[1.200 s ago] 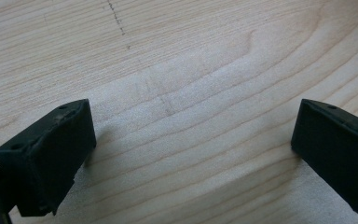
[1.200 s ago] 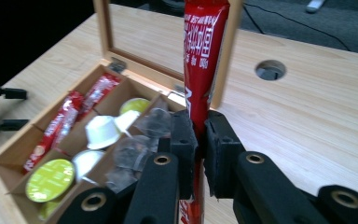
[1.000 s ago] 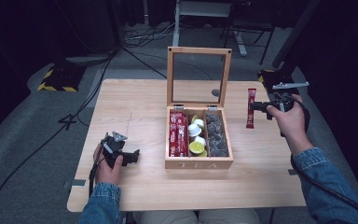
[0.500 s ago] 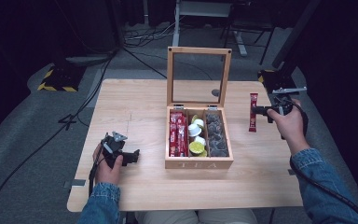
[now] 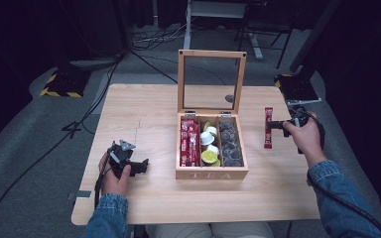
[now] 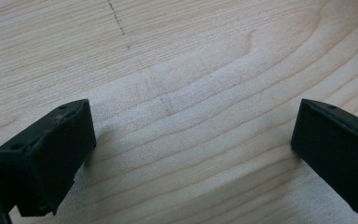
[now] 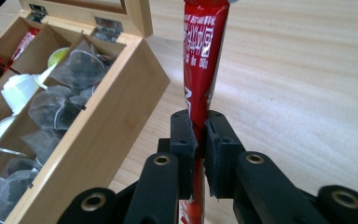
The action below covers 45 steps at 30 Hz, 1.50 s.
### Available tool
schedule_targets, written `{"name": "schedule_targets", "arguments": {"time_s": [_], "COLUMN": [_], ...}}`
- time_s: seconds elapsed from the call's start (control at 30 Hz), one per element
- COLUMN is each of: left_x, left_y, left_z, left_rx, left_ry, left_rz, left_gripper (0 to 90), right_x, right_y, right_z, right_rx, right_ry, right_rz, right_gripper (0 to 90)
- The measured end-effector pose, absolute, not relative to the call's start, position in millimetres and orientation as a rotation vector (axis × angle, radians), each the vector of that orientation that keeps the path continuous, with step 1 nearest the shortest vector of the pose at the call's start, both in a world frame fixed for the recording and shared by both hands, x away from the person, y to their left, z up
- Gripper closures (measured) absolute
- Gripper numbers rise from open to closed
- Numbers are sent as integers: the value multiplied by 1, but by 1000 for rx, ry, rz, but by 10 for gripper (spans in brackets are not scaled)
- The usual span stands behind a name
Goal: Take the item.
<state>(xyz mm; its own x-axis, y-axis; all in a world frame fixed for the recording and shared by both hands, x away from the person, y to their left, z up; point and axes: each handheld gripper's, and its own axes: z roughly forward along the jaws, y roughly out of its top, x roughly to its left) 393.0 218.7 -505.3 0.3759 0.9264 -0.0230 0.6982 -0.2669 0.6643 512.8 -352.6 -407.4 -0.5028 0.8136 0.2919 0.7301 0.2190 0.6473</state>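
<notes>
Near edge: left hand-held gripper rests low over the pale wooden tabletop, jaws spread wide with nothing but bare wood grain between them. No risk from that side unless it swings toward the box.

Middle: open wooden tea box with a glass-paned lid standing upright. Three lanes: red stick sachets at the left, white and green capsule cups in the centre, grey pyramid tea bags at the right.

Right side: right hand-held gripper is pinched tight on a long red foil stick sachet, held to the right of the box, apart from its wall, standing upright above the tabletop.

Hazards, as judged:
- The pads grip a narrow band low on the sachet; the long free end could pivot or slip if it strikes anything.
- Its lower tip may already be close to the tabletop; pressing down would buckle the foil.
- Let go upright, it would likely topple, possibly against the box side.
- A sideways move could nudge the box.
</notes>
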Motion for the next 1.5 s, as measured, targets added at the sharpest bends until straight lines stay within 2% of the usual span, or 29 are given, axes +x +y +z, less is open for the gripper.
{"name": "schedule_targets", "arguments": {"time_s": [0.9, 1.27, 1.5], "left_x": [393, 393, 393], "left_y": [219, 219, 219], "left_z": [-505, -505, -505], "left_rx": [2050, 2050, 2051], "left_ry": [1393, 1394, 1394], "left_rz": [503, 503, 503], "left_gripper": [1, 1, 1], "right_x": [521, 520, 518], "right_y": [-357, -353, -354], "right_z": [-455, -472, -473], "right_rx": [1792, 1882, 1847], "right_ry": [2345, 2322, 2301], "right_rz": [1137, 1014, 989], "right_gripper": [812, 815, 722]}}
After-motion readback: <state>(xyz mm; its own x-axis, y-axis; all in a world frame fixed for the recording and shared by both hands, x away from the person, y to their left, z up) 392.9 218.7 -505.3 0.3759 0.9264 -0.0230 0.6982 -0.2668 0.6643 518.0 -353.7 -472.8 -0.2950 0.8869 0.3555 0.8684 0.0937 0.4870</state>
